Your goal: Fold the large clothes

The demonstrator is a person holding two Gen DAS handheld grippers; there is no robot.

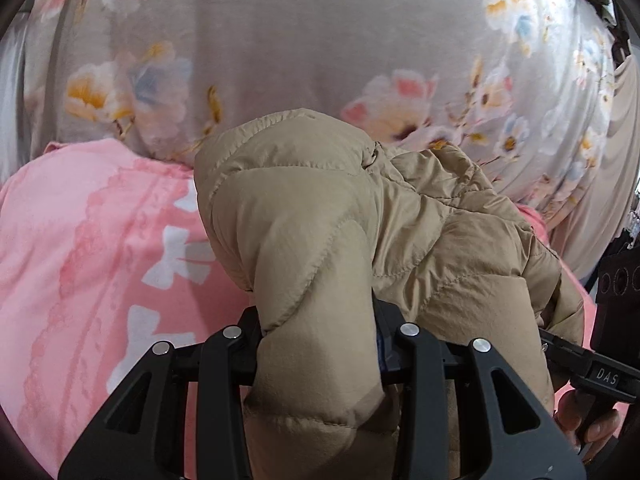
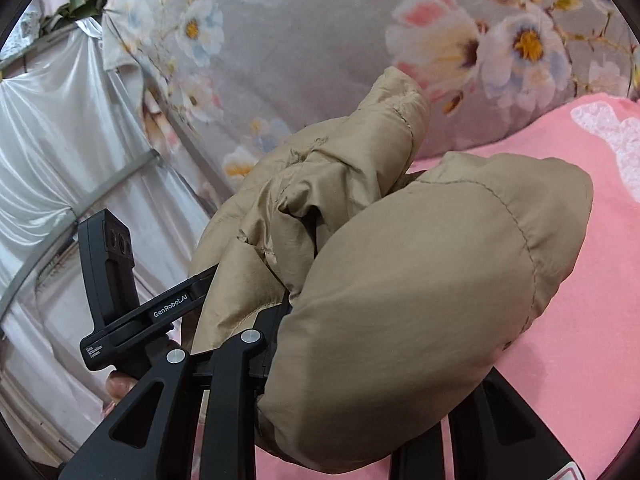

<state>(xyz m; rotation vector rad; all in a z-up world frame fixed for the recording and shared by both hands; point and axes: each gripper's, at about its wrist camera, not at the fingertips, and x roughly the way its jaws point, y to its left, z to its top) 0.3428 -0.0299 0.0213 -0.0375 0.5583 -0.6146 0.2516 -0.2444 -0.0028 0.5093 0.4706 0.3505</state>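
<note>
You have the tan quilted jacket (image 1: 360, 216) lifted above the pink bedspread (image 1: 80, 240), so treat that bedspread as your reference for everything that follows. Your left gripper (image 1: 320, 344) has its fingers pinching a thick puffy fold of the jacket, and your right gripper (image 2: 280, 344) looks to be pinching another padded lobe, though the fabric billows over its fingers and hides the tips. From the left wrist view, the other gripper's handle (image 1: 600, 372) sits just beside the jacket's far edge, so your two holds are close together. I would judge the step in hand to be gathering or carrying a fold, and the padding will fight you: it is slick and springy and wants to balloon open. Keep both pinches firm, draw the two holds apart until the panel between them goes taut, then lower it flat onto the pink bedspread before letting go. The jacket itself looks bunched and crumpled, with stitched quilting lines and a slight sheen. It hangs in front of the grey floral quilt (image 2: 320, 40) that lies behind the bedspread.
</note>
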